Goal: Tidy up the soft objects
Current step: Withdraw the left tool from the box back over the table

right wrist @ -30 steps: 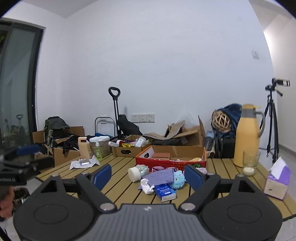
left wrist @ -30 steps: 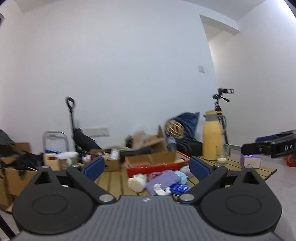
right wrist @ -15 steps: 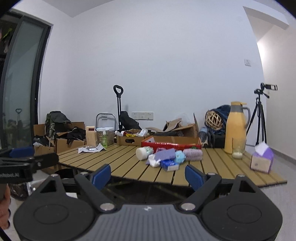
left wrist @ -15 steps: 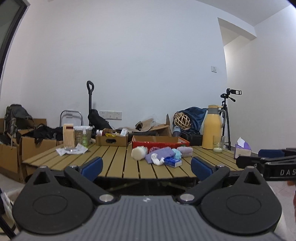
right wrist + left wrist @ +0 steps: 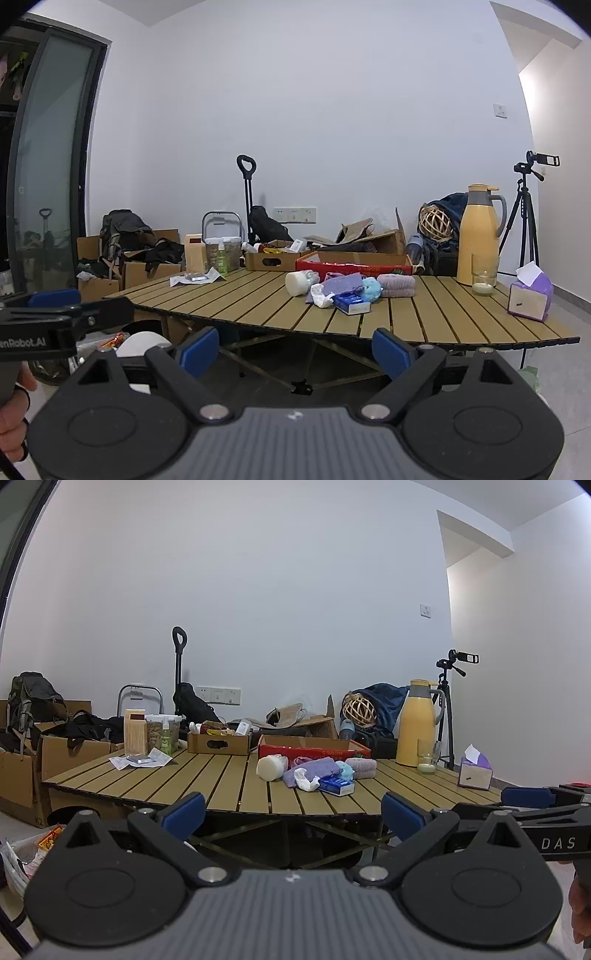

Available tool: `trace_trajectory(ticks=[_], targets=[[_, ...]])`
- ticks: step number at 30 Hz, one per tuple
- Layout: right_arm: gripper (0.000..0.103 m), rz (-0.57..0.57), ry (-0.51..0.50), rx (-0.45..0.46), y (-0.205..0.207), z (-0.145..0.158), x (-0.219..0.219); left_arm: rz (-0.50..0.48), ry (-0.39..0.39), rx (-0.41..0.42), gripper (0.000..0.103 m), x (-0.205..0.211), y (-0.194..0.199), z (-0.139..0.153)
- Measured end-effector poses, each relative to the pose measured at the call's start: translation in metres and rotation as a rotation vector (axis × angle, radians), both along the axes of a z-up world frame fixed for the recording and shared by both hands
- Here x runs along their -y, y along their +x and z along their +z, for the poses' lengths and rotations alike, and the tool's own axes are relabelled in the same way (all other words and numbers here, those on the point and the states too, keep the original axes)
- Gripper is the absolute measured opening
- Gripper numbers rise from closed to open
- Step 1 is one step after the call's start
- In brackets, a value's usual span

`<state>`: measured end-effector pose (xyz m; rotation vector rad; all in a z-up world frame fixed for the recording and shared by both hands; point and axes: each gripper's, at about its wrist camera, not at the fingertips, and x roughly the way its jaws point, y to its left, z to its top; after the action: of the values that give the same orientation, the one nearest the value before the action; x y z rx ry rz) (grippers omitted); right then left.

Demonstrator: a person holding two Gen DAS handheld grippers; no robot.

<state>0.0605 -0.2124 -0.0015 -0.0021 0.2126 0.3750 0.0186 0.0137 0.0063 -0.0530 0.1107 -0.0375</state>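
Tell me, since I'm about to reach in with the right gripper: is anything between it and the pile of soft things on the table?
Nothing visible blocks it. The right gripper is open, below and short of the table edge. Bare slats run to the soft pile, which lies in front of the red box.

Evenly, softly lit indoors; no glare, faint shadows beneath the desk. Sharp throughout, strong fisheye bending and dark vignetting at corners.
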Motion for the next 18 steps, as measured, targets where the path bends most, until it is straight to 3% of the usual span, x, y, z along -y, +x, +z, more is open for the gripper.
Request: trace_trajectory(ticks=[18], targets=[[0.09, -0.002, 0.012, 0.011, 0.027, 0.0, -0.004, -0.006, 0.017, -0.004, 0.103, 0.001, 0.026, 0.006]])
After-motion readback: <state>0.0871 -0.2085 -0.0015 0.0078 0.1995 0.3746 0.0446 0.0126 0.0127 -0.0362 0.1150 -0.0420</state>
